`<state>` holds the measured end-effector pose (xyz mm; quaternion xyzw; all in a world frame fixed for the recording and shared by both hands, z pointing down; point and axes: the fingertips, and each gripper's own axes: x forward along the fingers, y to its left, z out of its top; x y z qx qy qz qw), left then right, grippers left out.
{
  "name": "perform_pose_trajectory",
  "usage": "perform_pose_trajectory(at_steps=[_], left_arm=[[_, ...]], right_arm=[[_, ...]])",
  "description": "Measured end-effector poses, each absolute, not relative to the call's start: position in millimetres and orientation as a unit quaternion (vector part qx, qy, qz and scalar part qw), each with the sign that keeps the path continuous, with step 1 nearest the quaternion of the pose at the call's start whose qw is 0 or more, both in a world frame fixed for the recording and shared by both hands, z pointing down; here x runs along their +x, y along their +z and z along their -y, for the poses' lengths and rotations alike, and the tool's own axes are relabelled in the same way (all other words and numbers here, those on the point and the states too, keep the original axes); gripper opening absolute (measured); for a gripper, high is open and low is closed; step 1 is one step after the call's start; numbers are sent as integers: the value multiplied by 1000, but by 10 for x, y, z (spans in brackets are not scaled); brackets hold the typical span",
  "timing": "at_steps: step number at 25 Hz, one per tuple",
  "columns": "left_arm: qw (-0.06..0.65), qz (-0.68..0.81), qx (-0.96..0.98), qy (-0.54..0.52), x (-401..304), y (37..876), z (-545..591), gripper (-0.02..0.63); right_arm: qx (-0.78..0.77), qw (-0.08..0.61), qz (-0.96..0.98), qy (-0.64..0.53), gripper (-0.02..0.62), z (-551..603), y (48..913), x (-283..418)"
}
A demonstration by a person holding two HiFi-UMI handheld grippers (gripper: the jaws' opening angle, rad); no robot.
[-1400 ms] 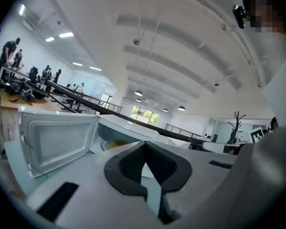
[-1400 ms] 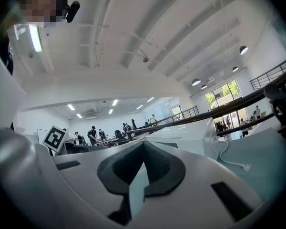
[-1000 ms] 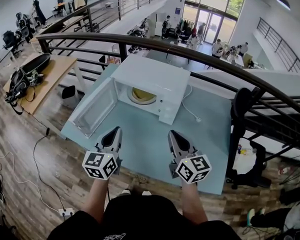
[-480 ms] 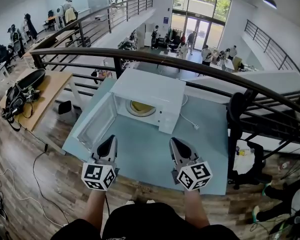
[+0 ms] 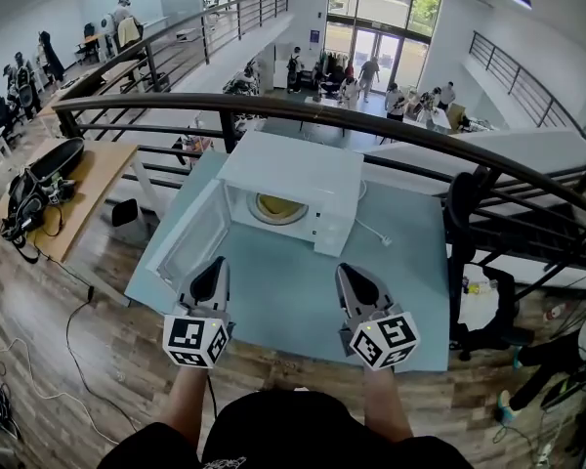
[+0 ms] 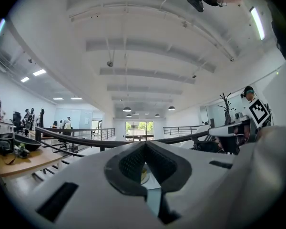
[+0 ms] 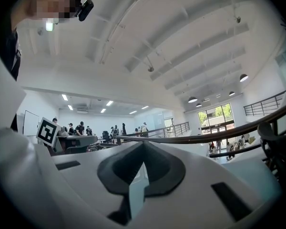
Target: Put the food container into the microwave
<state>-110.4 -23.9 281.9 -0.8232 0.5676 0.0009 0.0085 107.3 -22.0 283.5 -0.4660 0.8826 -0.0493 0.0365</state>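
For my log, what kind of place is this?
Probably an upper gallery in an open office or lab: a dark railing overlooks people below, and a microwave sits on a blue table.

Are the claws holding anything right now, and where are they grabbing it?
Nothing is held. The left claw and the right claw are both shut and empty, in front of the open microwave.

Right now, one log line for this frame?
microwave door open | yellowish item inside | left gripper shut, empty | right gripper shut, empty
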Motion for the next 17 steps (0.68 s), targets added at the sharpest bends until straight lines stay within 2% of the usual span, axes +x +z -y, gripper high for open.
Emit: perform_pose_trajectory(at_steps=[17], left_arm=[[13,-562,-827,-1,-1211,2849,234,8]], right_arm=[[-477,25,-877,-47,6,178,2884,938]])
